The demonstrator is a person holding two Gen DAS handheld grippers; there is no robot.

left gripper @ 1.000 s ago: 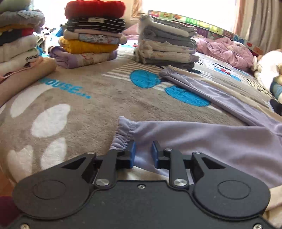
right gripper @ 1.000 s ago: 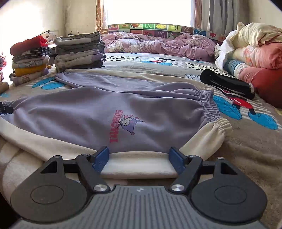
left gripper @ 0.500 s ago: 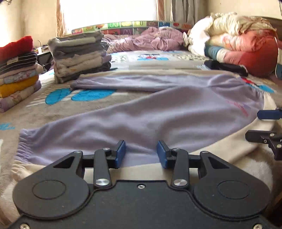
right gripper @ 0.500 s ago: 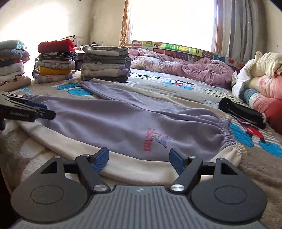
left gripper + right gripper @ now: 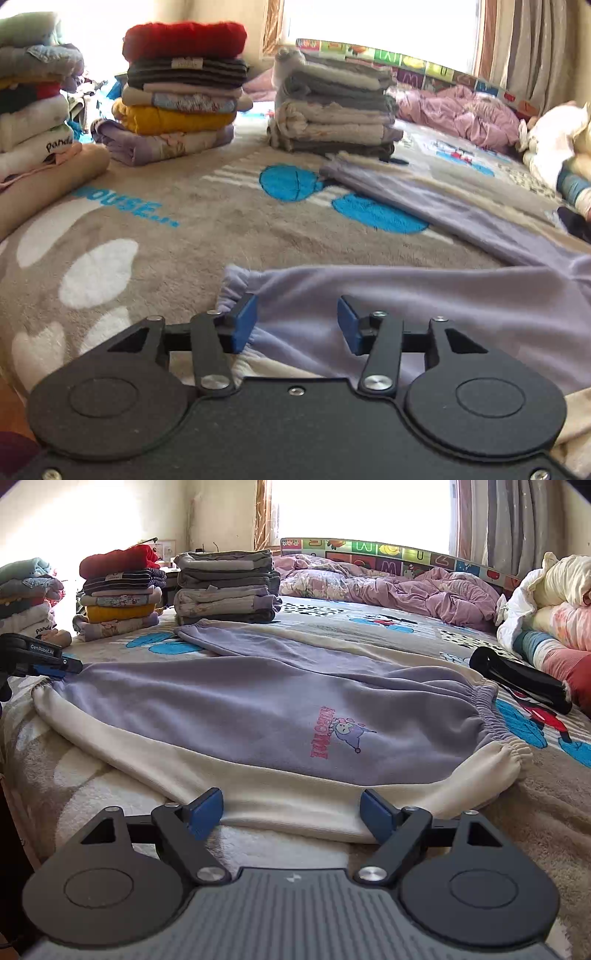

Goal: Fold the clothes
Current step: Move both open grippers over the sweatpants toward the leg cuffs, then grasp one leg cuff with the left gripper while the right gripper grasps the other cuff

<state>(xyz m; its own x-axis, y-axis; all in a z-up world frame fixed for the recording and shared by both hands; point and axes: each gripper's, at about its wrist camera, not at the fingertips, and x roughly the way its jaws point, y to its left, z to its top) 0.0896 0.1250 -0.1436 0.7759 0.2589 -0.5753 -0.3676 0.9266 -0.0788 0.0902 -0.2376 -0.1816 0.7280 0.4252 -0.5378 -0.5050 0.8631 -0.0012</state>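
The left gripper (image 5: 297, 319) has swung back from mid-leg to the cuff (image 5: 236, 291) of the trousers (image 5: 258, 709), as a second ago, and its blue fingers (image 5: 243, 321), then nearly closed, now stand wide apart over that hem. The right gripper (image 5: 291, 814) has drawn back slightly from the trousers' near edge, jaws as wide as before.

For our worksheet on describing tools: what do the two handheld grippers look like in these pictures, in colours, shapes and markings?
The left gripper has a flat black body with two round discs, black link arms with silver screws, and blue pads. Seen from the side, it carries white "GenRobot.AI" lettering. The right gripper matches, except that its centre panel is ribbed grey. No cables or sleeves show.
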